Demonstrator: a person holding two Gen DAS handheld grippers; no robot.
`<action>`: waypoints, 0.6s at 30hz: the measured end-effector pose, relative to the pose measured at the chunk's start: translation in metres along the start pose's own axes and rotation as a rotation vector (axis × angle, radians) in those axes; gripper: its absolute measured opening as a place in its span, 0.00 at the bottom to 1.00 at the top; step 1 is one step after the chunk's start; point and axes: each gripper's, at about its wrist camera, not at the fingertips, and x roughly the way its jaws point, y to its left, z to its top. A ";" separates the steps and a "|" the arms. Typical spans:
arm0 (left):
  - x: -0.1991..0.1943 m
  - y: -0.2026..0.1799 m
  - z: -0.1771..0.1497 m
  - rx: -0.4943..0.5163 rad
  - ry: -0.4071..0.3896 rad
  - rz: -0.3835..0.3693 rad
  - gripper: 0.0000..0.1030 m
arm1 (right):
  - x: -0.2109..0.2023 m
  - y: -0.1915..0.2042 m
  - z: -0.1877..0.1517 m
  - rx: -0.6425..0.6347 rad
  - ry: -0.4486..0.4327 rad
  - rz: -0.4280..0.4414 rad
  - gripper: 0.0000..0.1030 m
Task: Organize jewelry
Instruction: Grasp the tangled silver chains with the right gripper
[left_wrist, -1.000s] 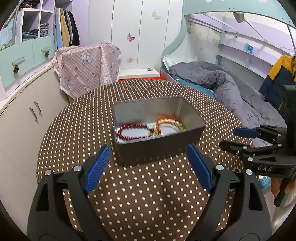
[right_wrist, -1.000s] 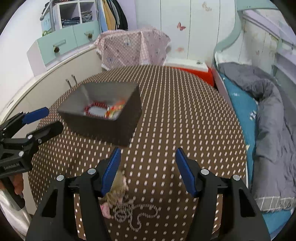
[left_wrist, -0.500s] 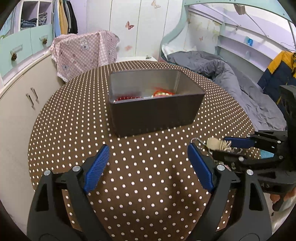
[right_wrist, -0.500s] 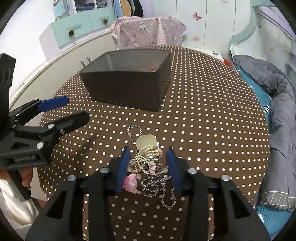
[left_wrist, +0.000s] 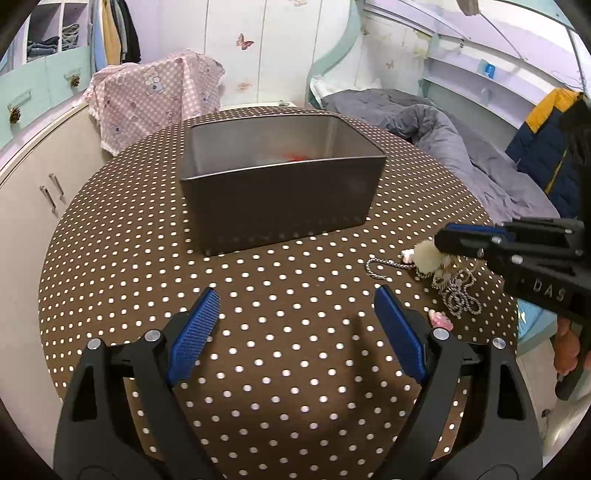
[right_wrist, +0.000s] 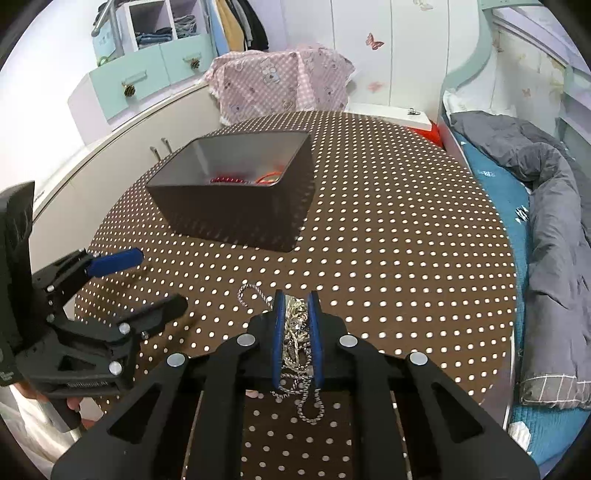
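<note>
On the near edge of the brown polka-dot table (right_wrist: 388, 258), the right gripper (right_wrist: 296, 317) is clenched on a tangled silver chain necklace (right_wrist: 295, 343), its blue pads pressed against either side of the bundle. The chain is thin and pale, looped over itself many times; one hooked end (left_wrist: 376, 266) curls out across the cloth toward the box, and loose loops trail out below the pads. A fuzzy cream pompom (left_wrist: 424, 254) sits at the pinch point in the left wrist view, and a small pink charm (left_wrist: 439, 319) lies just beside the chain. The right gripper's body hides much of the bundle, so whether the charm is joined to it is hard to say. The left gripper (left_wrist: 297, 328) hangs over bare cloth with its jaws spread wide, grasping nothing. Farther back stands the dark grey box (right_wrist: 236, 210); its near wall hides most of the inside, with only a red bead bracelet (right_wrist: 227, 180) and something orange, probably another bracelet (right_wrist: 271, 177), showing.
</note>
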 end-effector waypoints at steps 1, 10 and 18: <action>0.000 -0.002 0.000 0.004 0.001 -0.004 0.82 | -0.003 -0.002 0.001 0.004 -0.006 0.003 0.10; 0.003 -0.012 0.002 0.018 0.012 -0.017 0.82 | 0.001 -0.006 0.002 -0.034 0.026 -0.033 0.13; 0.005 -0.010 0.001 0.011 0.018 -0.004 0.82 | 0.002 0.009 -0.004 -0.124 0.022 -0.032 0.46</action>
